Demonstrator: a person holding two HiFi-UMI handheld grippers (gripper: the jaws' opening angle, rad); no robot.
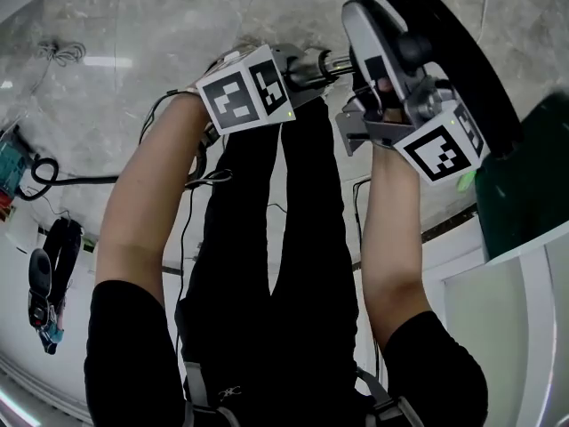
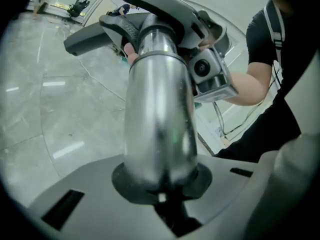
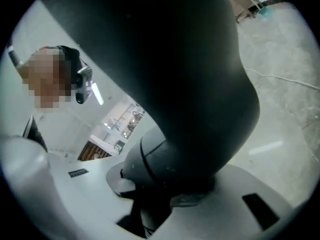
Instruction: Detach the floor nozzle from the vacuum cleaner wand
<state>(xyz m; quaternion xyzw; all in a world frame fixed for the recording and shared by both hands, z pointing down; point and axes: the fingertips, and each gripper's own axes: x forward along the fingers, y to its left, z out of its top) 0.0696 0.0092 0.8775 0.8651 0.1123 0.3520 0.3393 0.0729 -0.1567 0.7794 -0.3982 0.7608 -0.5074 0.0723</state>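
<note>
A person stands over a pale marble floor (image 1: 116,34), arms stretched forward, a gripper in each hand. The left gripper (image 2: 162,186) is clamped around the shiny silver vacuum cleaner wand (image 2: 160,109), which runs up and away from its jaws. The right gripper (image 3: 170,196) is closed on the dark, rounded neck of the floor nozzle (image 3: 195,69). The nozzle sits at the wand's far end, raised off the floor, with the two grippers close together.

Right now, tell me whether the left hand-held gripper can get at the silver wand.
Likely yes: the left hand-held gripper already looks closed on the wand, with nothing in between.
</note>
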